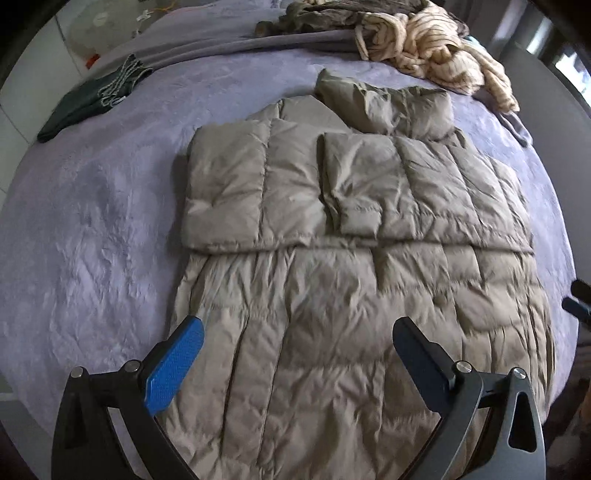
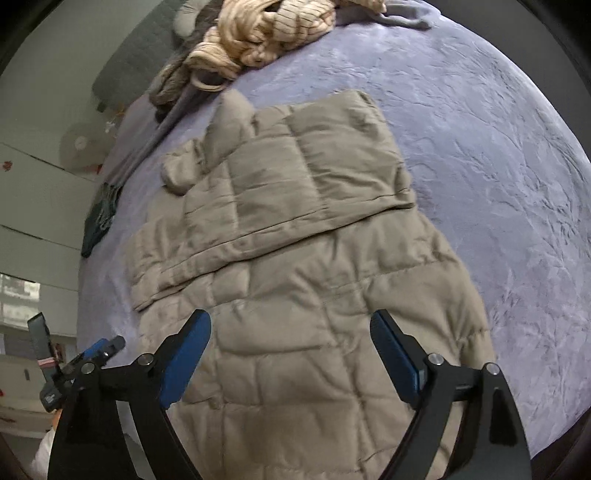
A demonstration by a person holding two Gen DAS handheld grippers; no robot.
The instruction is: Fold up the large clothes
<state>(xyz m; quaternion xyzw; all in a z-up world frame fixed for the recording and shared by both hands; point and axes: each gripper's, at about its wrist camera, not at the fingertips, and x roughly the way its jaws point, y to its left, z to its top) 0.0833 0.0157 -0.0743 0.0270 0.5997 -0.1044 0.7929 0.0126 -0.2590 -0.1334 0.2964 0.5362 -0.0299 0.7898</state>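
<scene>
A large tan quilted puffer coat (image 1: 332,258) lies flat on the purple bedspread (image 1: 92,229), its sleeves folded across the upper body. My left gripper (image 1: 299,339) is open and empty, hovering above the coat's near hem on its left part. My right gripper (image 2: 290,332) is open and empty above the coat (image 2: 295,240), over its lower right part. The right gripper's tip shows at the right edge of the left wrist view (image 1: 578,295). The left gripper shows at the lower left of the right wrist view (image 2: 92,354).
A cream striped garment (image 1: 436,48) and an olive garment (image 1: 317,18) are piled at the bed's far edge. A dark green folded garment (image 1: 88,99) lies at the far left. A white fan (image 1: 98,29) stands beyond the bed. The bedspread (image 2: 498,166) stretches right of the coat.
</scene>
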